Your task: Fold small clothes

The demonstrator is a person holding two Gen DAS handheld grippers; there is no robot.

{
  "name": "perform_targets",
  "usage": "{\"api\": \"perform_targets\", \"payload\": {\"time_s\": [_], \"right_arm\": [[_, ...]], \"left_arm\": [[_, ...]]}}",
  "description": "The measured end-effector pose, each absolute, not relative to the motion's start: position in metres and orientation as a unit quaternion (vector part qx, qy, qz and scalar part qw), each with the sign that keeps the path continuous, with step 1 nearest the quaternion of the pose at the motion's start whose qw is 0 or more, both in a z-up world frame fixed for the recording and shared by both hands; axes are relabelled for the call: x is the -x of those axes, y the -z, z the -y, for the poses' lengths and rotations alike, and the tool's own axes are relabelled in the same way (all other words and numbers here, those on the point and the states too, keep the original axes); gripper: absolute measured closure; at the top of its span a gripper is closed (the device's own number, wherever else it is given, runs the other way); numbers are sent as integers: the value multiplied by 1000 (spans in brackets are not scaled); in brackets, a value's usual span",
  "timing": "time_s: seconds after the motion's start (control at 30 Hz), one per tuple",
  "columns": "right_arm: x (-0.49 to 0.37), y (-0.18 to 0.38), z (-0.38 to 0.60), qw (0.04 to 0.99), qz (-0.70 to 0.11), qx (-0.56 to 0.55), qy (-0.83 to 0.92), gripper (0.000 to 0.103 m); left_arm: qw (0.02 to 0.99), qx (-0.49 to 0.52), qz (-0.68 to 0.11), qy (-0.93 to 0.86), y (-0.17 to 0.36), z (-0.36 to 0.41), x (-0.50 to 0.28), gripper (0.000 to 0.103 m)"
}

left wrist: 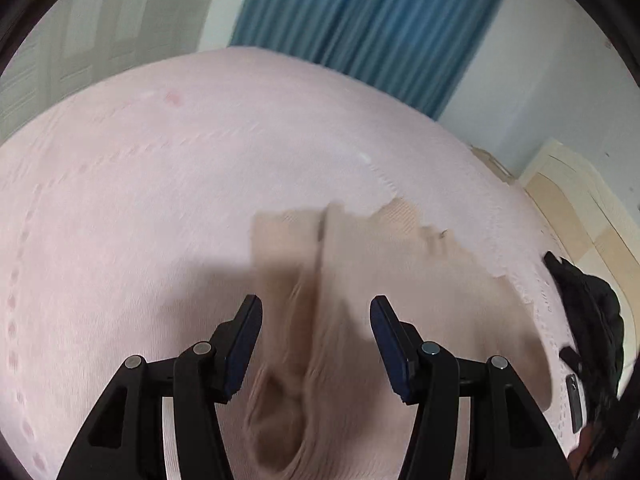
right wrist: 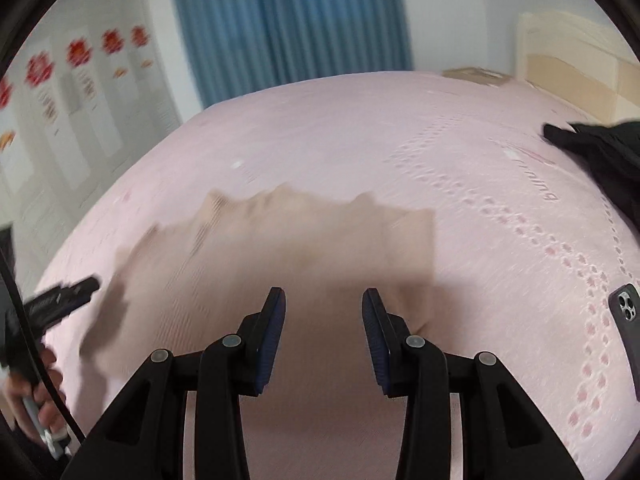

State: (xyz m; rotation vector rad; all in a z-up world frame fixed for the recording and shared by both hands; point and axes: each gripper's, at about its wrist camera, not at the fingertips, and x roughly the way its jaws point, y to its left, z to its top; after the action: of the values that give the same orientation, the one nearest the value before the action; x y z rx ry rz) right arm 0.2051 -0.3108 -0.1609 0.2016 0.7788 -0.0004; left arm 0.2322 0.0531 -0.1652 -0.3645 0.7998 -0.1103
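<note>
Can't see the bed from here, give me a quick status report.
Left gripper and right gripper open, empty. Beige garment flat on pink bedspread. Phone, black clothing off aside.

Bare pink bedspread (right wrist: 320, 128) beyond; phone (right wrist: 628, 332) and black garment (right wrist: 600, 152) rightward.

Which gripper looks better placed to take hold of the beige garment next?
Probably left. The left gripper hangs open directly over the bunched folds of the beige knit garment; the right gripper is open over its flatter near edge.
</note>
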Motion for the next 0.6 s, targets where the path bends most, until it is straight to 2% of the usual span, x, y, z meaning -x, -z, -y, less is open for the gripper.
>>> {"api": "perform_targets", "payload": {"time_s": [0.23,0.47,0.6], "right_arm": [[-284,140,338,926,-357,-117,34,64],[-305,189,353,911,-391,-121,43,64],[-317,206,362,900,-413,-137,35,65]], "left_arm": [[903,153,-393,80,153,-23,-301,50],[902,125,-409,59,181,-15,-317,51],[897,150,-413,40,194,-22,-321,51]]}}
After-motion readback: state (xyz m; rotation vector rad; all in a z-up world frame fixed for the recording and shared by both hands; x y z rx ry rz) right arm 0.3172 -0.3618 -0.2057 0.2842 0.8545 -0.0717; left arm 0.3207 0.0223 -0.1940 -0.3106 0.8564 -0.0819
